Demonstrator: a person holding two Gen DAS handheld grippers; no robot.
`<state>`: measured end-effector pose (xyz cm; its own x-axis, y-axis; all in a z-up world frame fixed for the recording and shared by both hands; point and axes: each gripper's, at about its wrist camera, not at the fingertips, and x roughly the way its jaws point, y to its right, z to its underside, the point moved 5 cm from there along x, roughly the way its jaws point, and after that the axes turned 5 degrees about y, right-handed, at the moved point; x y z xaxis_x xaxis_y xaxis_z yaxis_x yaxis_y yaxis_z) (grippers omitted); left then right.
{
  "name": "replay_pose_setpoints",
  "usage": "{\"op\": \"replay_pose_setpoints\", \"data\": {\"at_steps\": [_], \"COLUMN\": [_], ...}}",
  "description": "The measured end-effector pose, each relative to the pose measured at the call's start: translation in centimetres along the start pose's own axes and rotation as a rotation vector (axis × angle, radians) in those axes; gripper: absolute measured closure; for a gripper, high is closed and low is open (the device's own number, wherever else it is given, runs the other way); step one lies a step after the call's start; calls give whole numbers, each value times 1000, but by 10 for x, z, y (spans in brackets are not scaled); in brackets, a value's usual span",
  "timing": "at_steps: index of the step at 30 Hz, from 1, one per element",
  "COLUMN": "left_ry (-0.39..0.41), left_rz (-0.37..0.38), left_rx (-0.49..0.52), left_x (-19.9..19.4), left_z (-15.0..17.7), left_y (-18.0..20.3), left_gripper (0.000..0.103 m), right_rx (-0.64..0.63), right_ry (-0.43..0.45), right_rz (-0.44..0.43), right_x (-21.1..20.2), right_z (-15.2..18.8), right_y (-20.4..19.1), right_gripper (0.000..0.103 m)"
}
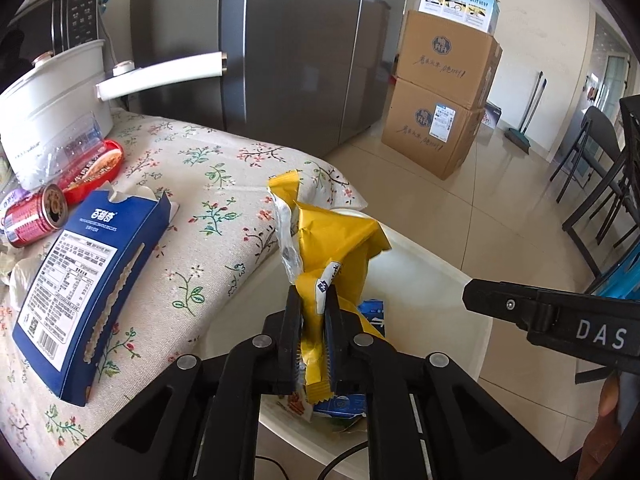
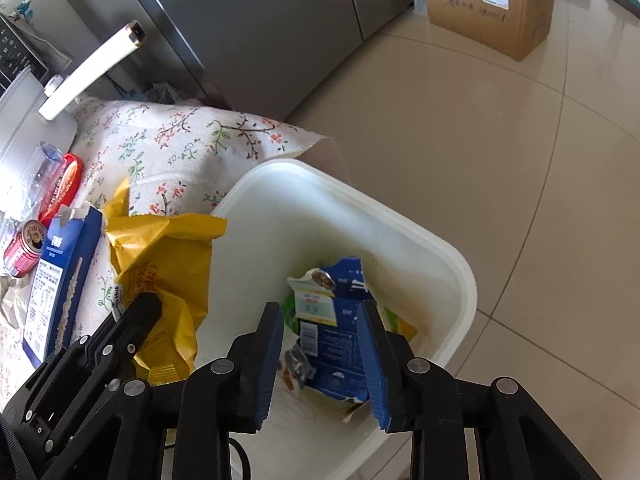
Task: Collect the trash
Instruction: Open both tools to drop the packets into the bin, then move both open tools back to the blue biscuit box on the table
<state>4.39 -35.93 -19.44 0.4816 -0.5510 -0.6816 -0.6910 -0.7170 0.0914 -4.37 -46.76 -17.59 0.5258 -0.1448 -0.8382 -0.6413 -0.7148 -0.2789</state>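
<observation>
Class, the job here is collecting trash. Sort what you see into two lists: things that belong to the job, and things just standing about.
Job:
yellow snack bag between left gripper fingers
white bin
blue carton in bin
blue biscuit box
red can
right gripper, open above bin

Standing about:
white pot
refrigerator
cardboard boxes
broom

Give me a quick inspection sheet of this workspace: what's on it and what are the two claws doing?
Surface: floral tablecloth over the table.
Job's things: yellow snack bag; white bin holding a blue carton.
Clutter: blue biscuit box, red can, white pot.
Claws: left claw around the yellow snack bag above the bin; right claw open, empty, over the bin.
Cables: a dark cord below the left claw.
Surroundings: grey fridge, stacked cardboard boxes, tiled floor.
</observation>
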Motion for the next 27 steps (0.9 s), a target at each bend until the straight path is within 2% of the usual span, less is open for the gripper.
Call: {"op": "replay_pose_setpoints", "data": {"at_steps": [2,5,10,15,18,22,27], "left_ry": [14,42,101,183,199,222,244], "left_rz": [-10,-23,-55,-113,-141,-147,-161], "left_rx": [-7,-21,-38,-37,-67,-121,-137], "left_x": [-6,-24,-80,-153,-189,-235,-282], "left_z": [-3,-11,-24,-26,-21,-11,1], "left_y": [-2,-6,-15,-29,-40,-53,-59], "left_gripper": [83,81,78,61,59,59,59], "right_rx": [-2,-24,-88,-152,-194,-179,-159], "right_ry": [19,62,133,222,262,236,192], "right_rz": [-11,-27,-91,-159,-174,-202,-278], "right_x": [-8,-25,-72,-140,-176,-215,-273], "right_z": [-3,-8,-6,15,33,58,92], "right_y": [-5,-16,-39,-70,-86,-88,-90], "right_gripper": [68,68,68,57,50,49,49]}}
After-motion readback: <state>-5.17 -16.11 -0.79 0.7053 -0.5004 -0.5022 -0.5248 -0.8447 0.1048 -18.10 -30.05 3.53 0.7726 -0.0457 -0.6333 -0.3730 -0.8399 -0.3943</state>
